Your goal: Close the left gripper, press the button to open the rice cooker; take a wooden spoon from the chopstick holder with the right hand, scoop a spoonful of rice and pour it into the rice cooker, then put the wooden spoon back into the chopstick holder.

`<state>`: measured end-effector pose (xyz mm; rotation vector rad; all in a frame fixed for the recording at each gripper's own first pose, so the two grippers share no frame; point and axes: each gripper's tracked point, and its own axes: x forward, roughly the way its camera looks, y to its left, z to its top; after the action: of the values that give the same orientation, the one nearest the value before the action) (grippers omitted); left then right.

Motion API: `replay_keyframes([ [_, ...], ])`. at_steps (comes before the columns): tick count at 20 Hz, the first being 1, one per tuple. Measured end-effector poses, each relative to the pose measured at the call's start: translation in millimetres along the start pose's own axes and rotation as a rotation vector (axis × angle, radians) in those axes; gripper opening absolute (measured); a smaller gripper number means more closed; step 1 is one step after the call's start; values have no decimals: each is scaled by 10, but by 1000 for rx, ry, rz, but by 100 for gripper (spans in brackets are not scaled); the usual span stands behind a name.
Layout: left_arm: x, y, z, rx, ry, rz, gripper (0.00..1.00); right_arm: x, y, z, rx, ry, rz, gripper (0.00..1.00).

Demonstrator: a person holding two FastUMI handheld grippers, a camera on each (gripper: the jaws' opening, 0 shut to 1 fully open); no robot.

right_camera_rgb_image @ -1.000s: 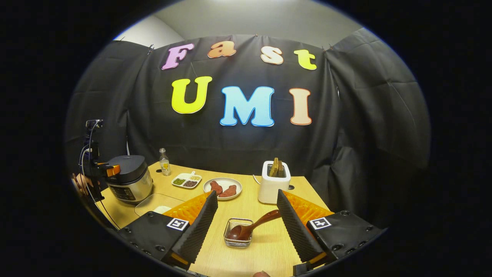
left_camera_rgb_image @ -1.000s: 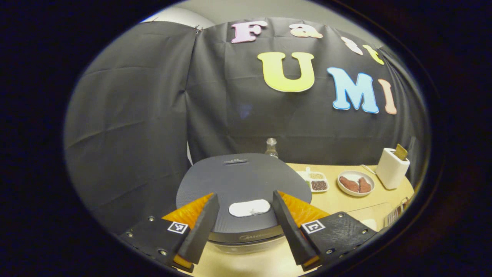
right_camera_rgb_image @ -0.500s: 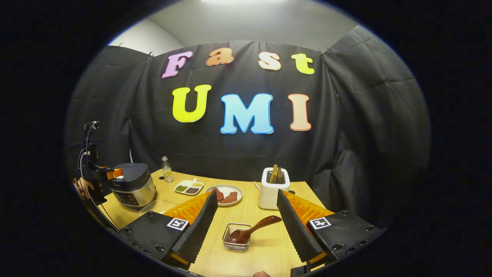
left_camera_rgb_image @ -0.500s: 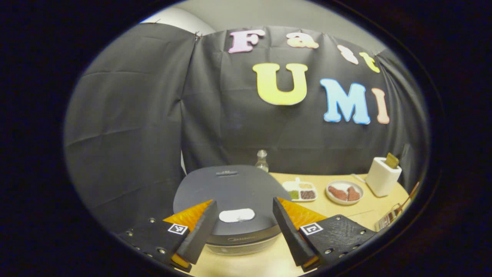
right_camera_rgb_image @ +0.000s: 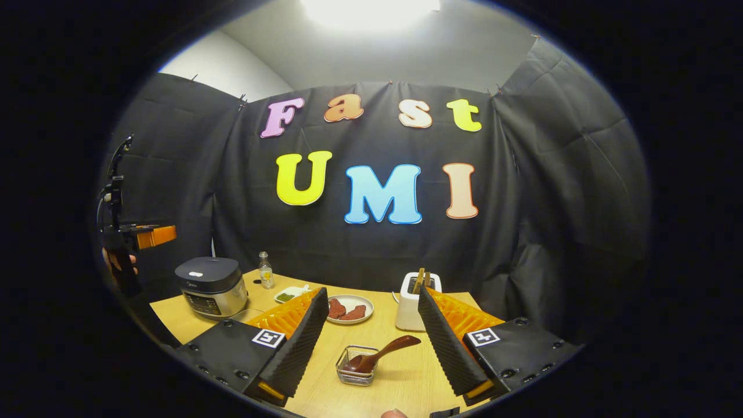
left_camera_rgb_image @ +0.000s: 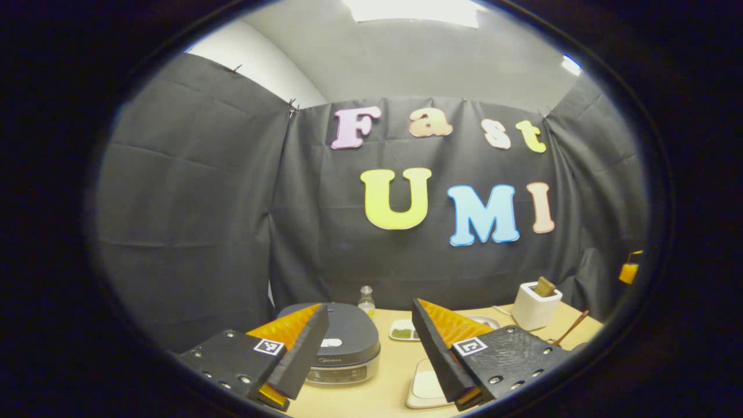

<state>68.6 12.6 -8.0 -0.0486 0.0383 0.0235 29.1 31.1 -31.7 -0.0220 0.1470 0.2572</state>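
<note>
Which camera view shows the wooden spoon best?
The right gripper view: the wooden spoon lies whole, bowl in the chopstick holder, handle leaning right. The left gripper view catches just its handle at the edge.

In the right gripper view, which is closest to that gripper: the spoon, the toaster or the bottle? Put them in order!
1. Spoon: just ahead, between the fingers, in its wire holder.
2. Toaster: farther back, middle of the table.
3. Bottle: farthest, far left by the wall.

Black screwed plates, square markers, seemingly orange ribbing
</note>
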Motion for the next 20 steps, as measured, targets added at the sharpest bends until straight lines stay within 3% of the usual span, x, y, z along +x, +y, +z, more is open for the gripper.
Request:
replay_keyframes([
  [8, -524, 13, 208, 49, -49, -68, 86, -275, 42, 125, 85, -35, -99, 98],
  [20, -754, 212, 278, 20, -74, -95, 89, -517, 243, 289, 73, -74, -133, 98],
])
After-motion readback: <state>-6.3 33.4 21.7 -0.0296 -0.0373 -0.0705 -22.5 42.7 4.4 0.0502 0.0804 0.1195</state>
